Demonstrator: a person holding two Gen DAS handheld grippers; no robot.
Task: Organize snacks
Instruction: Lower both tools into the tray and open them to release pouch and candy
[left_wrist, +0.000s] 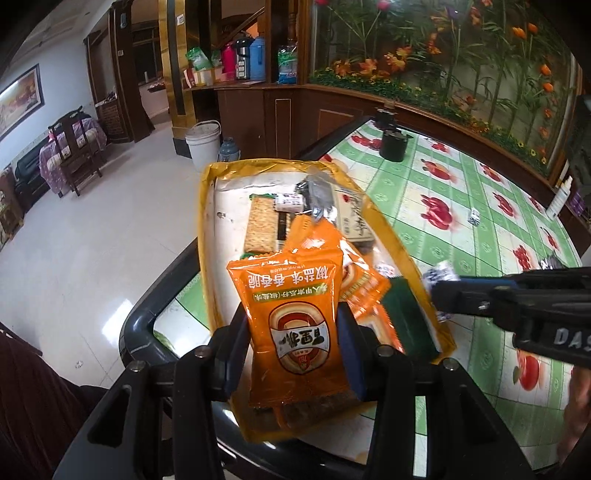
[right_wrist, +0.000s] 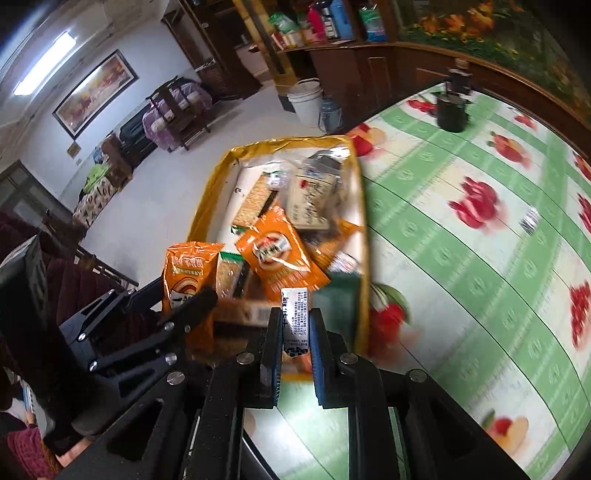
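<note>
Two grips active: left gripper (left_wrist: 293, 354) pinches an orange snack packet (left_wrist: 295, 314); right gripper (right_wrist: 293, 347) clamps a small white sachet (right_wrist: 294, 314). Both hover over the crowded yellow tray (left_wrist: 205, 236). Risk: a careless release lands on the heap and slides onto the table (left_wrist: 461, 206).

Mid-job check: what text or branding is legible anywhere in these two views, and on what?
"DAS", cut off by the frame edge: on the right gripper body.
Chinese print, upside down, not confidently readable: orange snack packet in the left gripper.
Fine print, too small: white sachet in the right gripper.
Box label in the yellow tray: blurred.
</note>
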